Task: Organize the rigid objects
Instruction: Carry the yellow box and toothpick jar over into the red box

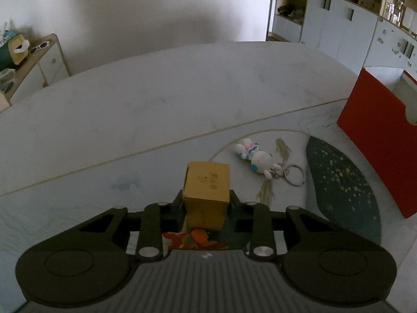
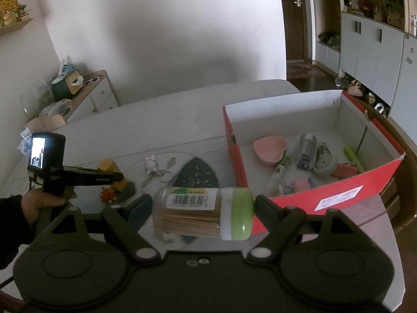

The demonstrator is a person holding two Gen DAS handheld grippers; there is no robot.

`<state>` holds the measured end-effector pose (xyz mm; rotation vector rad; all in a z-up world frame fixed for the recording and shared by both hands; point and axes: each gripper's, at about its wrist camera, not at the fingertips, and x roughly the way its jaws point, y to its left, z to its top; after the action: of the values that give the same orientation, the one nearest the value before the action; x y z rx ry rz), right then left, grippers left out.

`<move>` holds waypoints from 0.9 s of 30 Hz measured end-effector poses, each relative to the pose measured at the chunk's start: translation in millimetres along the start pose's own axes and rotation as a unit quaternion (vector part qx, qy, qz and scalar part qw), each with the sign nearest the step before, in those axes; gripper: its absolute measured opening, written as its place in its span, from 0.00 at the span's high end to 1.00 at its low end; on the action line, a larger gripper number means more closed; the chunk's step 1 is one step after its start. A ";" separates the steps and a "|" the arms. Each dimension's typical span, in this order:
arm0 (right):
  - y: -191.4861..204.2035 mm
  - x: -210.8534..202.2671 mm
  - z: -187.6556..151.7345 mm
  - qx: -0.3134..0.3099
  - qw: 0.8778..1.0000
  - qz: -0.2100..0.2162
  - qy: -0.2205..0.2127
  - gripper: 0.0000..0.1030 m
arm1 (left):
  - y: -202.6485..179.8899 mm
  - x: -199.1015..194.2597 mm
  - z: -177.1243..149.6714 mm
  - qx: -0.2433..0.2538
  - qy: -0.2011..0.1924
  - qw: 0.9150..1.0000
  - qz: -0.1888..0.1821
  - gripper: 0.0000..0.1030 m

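My left gripper [image 1: 207, 198] is shut on a small yellow-brown cardboard box [image 1: 207, 182], held just above the table; it also shows in the right wrist view [image 2: 109, 168]. My right gripper [image 2: 203, 206] is shut on a clear toothpick jar [image 2: 192, 212] with a green lid, held sideways in front of the red box [image 2: 299, 198]. The red box is open and holds a pink heart dish [image 2: 269, 150], a pen, a silver can and several small items. A white bunny keychain [image 1: 256, 157] lies on the table beyond the left gripper.
The table has a white top [image 1: 156, 99] with a dark blue-green patch [image 1: 341, 182] and an orange print [image 1: 192, 240]. The red box's side [image 1: 378, 135] stands at the right. A low cabinet with sunglasses [image 2: 91, 80] stands at the left wall. Cupboards are at the far right.
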<state>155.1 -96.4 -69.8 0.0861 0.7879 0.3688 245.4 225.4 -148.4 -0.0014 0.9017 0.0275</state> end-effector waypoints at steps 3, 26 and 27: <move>-2.0 0.3 1.4 -0.001 1.000 0.003 -0.001 0.18 | -0.4 0.5 -0.4 -0.004 0.001 1.000 0.001 0.71; -82.3 7.9 34.3 -0.018 0.999 0.047 -0.015 0.18 | -81.2 -74.1 44.4 -0.004 -0.019 1.000 -0.018 0.72; -87.1 7.9 35.2 -0.018 0.999 0.048 -0.016 0.18 | -86.7 -77.4 47.0 -0.003 -0.020 1.000 -0.021 0.72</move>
<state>210.5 -172.7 -68.8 0.0949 0.7477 0.4711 236.4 137.6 -59.4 -0.0256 0.8604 -0.0086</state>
